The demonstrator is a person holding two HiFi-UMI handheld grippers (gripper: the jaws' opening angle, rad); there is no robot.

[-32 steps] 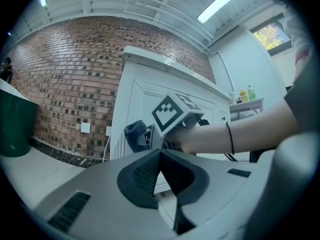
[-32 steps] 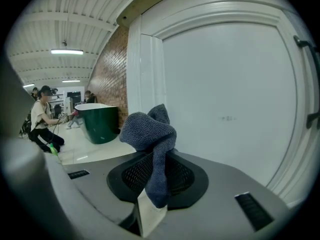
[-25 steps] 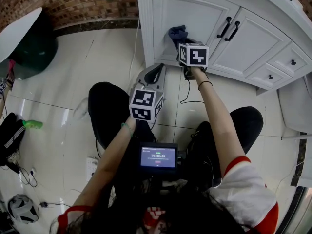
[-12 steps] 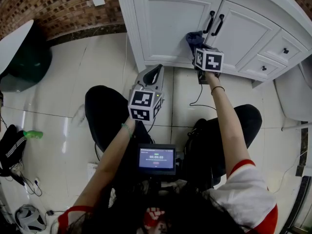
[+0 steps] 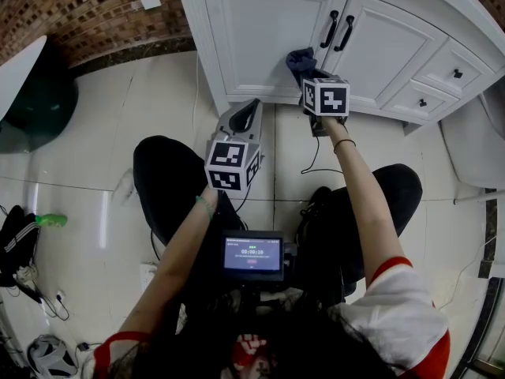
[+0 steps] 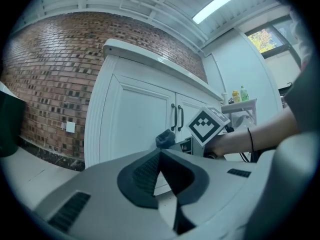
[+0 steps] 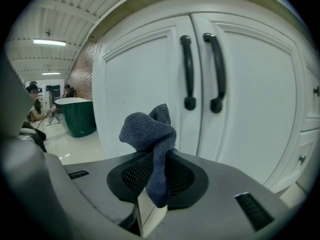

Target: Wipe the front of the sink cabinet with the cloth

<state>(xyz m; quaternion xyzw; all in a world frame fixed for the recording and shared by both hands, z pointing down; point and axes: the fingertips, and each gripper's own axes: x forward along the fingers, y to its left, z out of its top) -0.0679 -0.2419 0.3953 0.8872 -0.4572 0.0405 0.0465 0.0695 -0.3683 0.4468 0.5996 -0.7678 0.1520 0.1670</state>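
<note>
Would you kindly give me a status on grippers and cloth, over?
Right gripper shut on dark blue cloth, at white left cabinet door; contact unclear. Left gripper shut, empty, short of cabinet. Black door handles above cloth, clear of it.

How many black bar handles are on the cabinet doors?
2. The left handle and the right handle stand side by side on the cabinet. None seems hidden.

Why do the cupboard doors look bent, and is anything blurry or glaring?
Right gripper view: the wide lens bows the cabinet and handles, though the cloth is sharp; left gripper view: bluish, dark-cornered, with a glaring ceiling lamp; head view: the floor shows shiny streaks, edges curving.
</note>
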